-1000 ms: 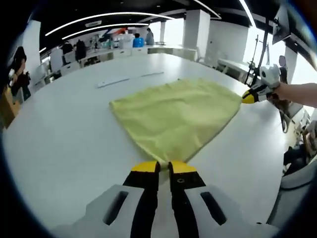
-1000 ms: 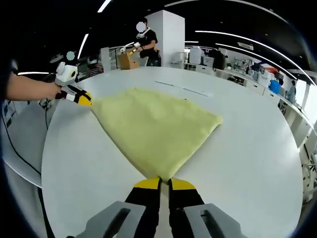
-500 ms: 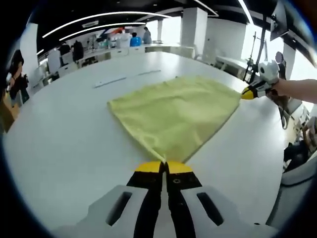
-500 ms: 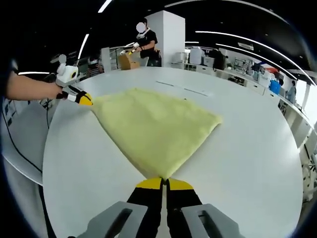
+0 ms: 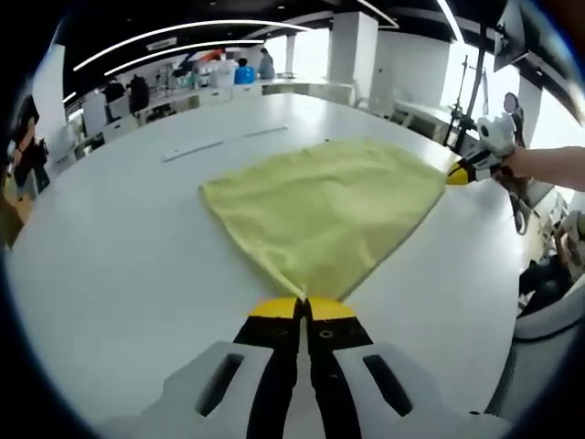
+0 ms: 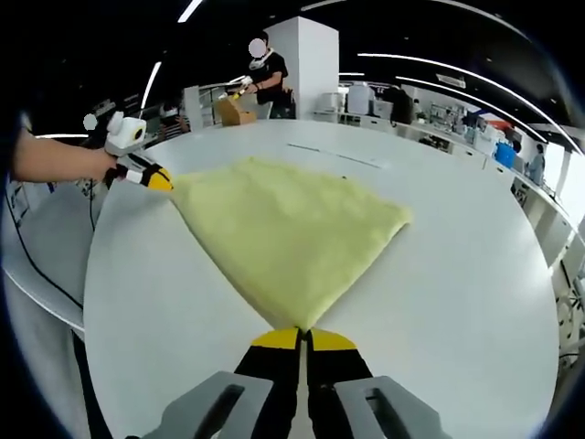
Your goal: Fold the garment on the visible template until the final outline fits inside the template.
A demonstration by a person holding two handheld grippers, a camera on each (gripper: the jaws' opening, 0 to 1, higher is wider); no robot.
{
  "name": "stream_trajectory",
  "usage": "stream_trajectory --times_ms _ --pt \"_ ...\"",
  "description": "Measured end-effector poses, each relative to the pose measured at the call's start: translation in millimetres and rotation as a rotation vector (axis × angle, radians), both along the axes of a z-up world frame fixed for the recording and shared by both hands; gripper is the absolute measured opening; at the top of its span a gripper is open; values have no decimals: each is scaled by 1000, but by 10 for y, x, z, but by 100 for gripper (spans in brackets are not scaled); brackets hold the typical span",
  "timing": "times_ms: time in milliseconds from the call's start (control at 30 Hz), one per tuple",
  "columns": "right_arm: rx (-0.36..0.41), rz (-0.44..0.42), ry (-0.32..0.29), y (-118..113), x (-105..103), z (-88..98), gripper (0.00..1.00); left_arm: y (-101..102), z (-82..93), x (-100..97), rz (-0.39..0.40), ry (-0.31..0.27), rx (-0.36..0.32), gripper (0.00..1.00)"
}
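In the left gripper view, the left gripper (image 5: 306, 307) has its yellow-tipped jaws pressed together on one corner of the yellow cloth (image 5: 324, 206). The cloth lies spread flat on a big white table (image 5: 110, 247). Far off on the right, the right gripper (image 5: 462, 172) pinches another corner of the cloth, held by a person's hand (image 5: 507, 165). Thin marks (image 5: 224, 142) show on the table beyond the cloth. Past the table are white pillars (image 5: 352, 41), long ceiling lights (image 5: 183, 32) and people (image 5: 242, 71) at desks.

In the right gripper view, the right gripper (image 6: 304, 339) is closed tight on the near corner of the yellow cloth (image 6: 292, 229). On the left, the left gripper (image 6: 155, 180) grips the far corner. The white table (image 6: 457, 274) is round at its edge. Behind it stands a person (image 6: 265, 69) by a cardboard box (image 6: 228, 110), near a white pillar (image 6: 315, 64).
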State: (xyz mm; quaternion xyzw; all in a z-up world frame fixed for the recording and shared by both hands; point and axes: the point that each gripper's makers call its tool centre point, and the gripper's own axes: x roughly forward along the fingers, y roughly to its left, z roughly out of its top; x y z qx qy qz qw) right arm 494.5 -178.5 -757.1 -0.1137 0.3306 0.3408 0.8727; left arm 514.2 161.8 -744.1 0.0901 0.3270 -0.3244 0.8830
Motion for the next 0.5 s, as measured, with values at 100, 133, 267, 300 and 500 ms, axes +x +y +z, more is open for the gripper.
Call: stream_trajectory --times_ms 100,133,267,300,500 --pt "-1 -1 3 -14 -33 -2 0 -17 3 -34 0 2 -5 0" --pt "-2 -1 3 -18 -41 -2 0 -17 0 -39 -1 2 -4 0" --pt "-5 -3 1 -35 -66 0 0 -30 -2 -72 -1 1 -2 0" --pt "-6 -3 0 -40 -71 0 0 -33 -3 -77 1 0 -1 0" --pt "-11 -10 -3 -45 -88 -5 0 -47 -8 -91 20 9 -13 0"
